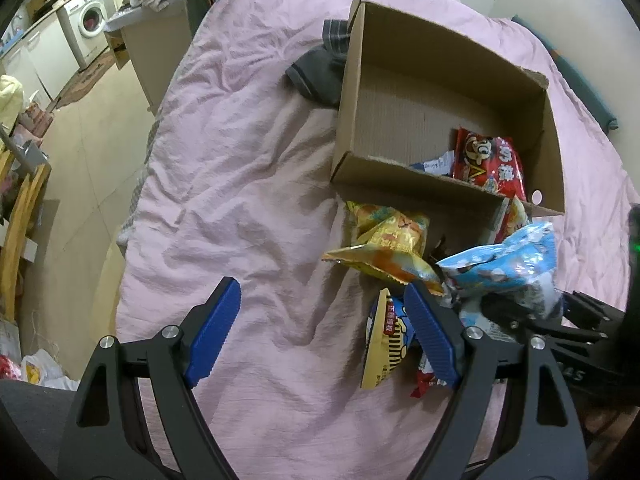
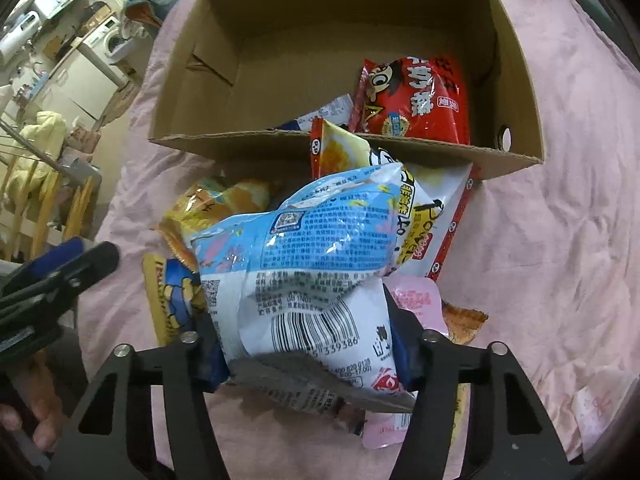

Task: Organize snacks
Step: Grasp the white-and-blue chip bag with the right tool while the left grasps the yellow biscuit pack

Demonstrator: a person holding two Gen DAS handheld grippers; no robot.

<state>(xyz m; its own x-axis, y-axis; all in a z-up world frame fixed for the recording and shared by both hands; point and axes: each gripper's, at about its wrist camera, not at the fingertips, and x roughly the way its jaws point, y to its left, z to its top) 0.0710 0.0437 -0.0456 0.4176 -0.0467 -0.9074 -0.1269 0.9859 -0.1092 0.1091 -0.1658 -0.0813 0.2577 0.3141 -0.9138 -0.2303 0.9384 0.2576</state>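
Observation:
A cardboard box (image 2: 208, 72) lies open on a pink bedspread, also in the left wrist view (image 1: 352, 80). A red snack bag (image 2: 416, 100) lies inside it, seen too in the left wrist view (image 1: 488, 160). My right gripper (image 2: 304, 344) is shut on a light blue and white snack bag (image 2: 304, 264), held above a pile of snacks in front of the box; that bag shows in the left wrist view (image 1: 504, 264). My left gripper (image 1: 324, 308) is open and empty over the bedspread, its right finger beside a yellow bag (image 1: 384, 248) and a yellow-blue packet (image 1: 384, 344).
More snacks lie near the box: a white-yellow bag (image 2: 432, 216), a pink packet (image 2: 412, 300) and an orange bag (image 2: 224, 200). A dark garment (image 1: 316, 72) lies left of the box. The bed's left edge drops to a floor with a washing machine (image 1: 88, 20) and wooden rack (image 1: 20, 216).

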